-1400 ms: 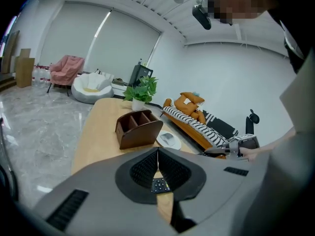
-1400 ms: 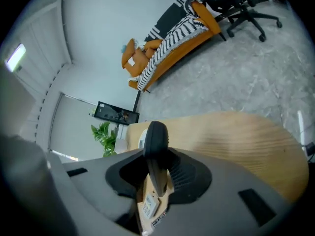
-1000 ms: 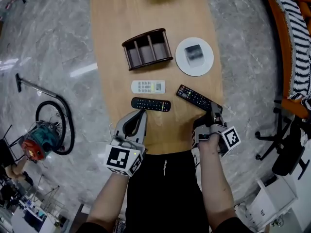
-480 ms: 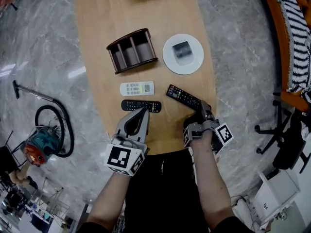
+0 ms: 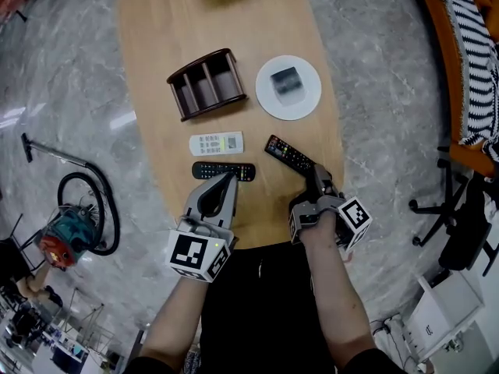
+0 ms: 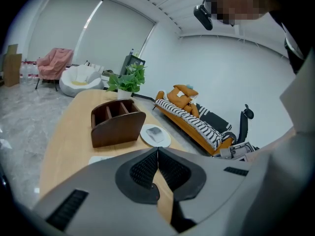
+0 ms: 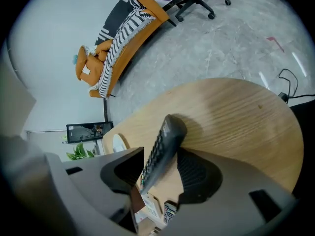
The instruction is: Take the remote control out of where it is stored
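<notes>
Remote controls (image 5: 288, 153) — three, holder (image 5: 215, 105) one, plate (image 5: 270, 93) one

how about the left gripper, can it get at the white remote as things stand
Probably yes: the white remote lies uncovered just past the black remote at the tips of the left gripper. It would have to pass over that one and open its shut jaws.

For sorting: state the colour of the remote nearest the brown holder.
White; the flat white remote shows best in the head view.
</notes>
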`<state>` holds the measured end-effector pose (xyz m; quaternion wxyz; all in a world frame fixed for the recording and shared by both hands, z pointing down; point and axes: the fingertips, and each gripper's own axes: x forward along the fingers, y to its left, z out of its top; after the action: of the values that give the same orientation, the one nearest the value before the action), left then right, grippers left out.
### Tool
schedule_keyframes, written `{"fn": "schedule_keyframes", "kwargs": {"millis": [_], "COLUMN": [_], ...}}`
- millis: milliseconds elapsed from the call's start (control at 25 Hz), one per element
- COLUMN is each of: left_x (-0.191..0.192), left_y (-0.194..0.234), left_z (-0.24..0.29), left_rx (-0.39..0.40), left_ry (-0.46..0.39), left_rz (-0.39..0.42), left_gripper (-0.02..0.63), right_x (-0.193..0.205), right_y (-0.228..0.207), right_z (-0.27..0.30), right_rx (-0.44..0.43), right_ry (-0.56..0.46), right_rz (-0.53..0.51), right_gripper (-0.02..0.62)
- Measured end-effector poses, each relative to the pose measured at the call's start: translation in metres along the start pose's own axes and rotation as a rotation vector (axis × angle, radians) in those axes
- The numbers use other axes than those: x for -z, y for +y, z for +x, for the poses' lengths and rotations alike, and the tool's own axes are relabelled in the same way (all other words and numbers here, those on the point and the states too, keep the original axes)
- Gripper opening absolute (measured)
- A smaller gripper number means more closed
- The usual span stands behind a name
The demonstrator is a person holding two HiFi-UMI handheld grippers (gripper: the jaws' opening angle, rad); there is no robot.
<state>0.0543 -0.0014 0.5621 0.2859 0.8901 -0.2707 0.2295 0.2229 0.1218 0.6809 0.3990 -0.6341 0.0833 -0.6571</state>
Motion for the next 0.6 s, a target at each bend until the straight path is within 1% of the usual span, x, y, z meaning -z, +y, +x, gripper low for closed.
{"fn": "schedule_keyframes", "kwargs": {"millis": [120, 320, 400, 600], "left_x": [0.002, 0.007, 0.009, -0.003], "left_y": [-0.002, -0.003, -0.002, 0.001], "left_z": [-0.002, -0.009, -0.013, -0.031], "left_rx": [-0.002, -0.004, -0.009, -0.024], "left_ry": [-0.005, -0.011, -0.014, -0.045], "left_rz": [-0.007, -0.007, -0.008, 0.01], "left_gripper": [0.006, 0.007, 0.007, 0.006], "right_x": [0.006, 0.015, 0.016, 0.024], "right_y": [-0.009, -0.019, -0.019, 0.015], "right_z": [-0.005, -0.014, -0.02, -0.035], "right_rx": [0.004, 0.017, 0.022, -0.076], "right_ry": [0.025, 0.048, 0.047, 0.075], "right_rz": [0.007, -0.031, -0.082, -0.263], "right_gripper": [0.196, 0.196, 0.196, 0.196]}}
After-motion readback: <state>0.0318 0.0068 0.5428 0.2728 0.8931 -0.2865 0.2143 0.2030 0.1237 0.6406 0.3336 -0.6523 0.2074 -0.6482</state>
